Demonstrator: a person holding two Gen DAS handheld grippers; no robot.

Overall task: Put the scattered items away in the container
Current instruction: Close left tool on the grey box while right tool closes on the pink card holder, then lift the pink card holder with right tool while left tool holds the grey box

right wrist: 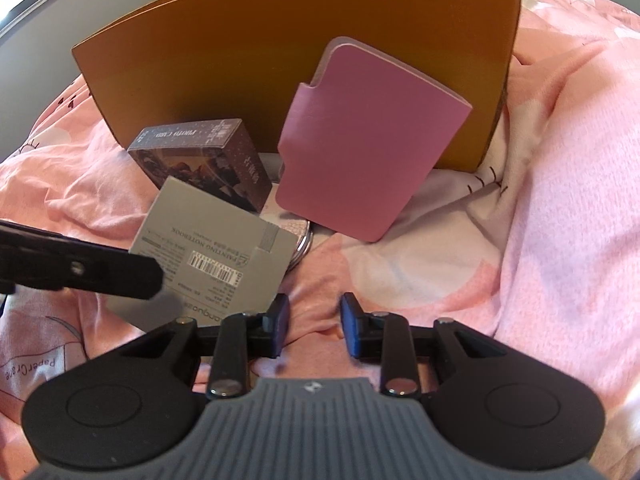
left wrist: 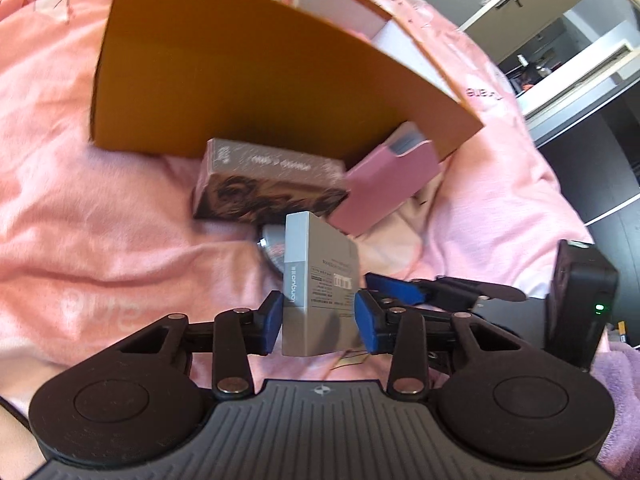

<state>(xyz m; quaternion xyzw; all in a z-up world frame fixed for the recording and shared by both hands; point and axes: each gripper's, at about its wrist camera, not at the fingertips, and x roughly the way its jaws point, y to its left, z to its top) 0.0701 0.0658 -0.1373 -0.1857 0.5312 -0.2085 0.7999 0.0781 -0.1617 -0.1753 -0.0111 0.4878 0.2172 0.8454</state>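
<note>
My left gripper (left wrist: 320, 320) is shut on a grey notebook (left wrist: 320, 272), with its blue pads pressing both sides. In the right wrist view the grey notebook (right wrist: 208, 248) tilts over a round silver item (right wrist: 302, 240). Behind it lie a dark photo card box (left wrist: 272, 184) and a pink notebook (left wrist: 384, 184) that leans on the orange cardboard container (left wrist: 260, 72). My right gripper (right wrist: 314, 320) stands open over bare pink bedding, just right of the grey notebook, with nothing between its pads. The container (right wrist: 280, 40) rises behind the pink notebook (right wrist: 360, 140) and the photo card box (right wrist: 204, 160).
Everything rests on rumpled pink bedding (right wrist: 540, 200). A black device with a green light (left wrist: 580, 300) stands at the right, and grey shelving (left wrist: 560, 40) lies beyond the bed. My right gripper's blue finger (left wrist: 396, 288) shows beside the left one.
</note>
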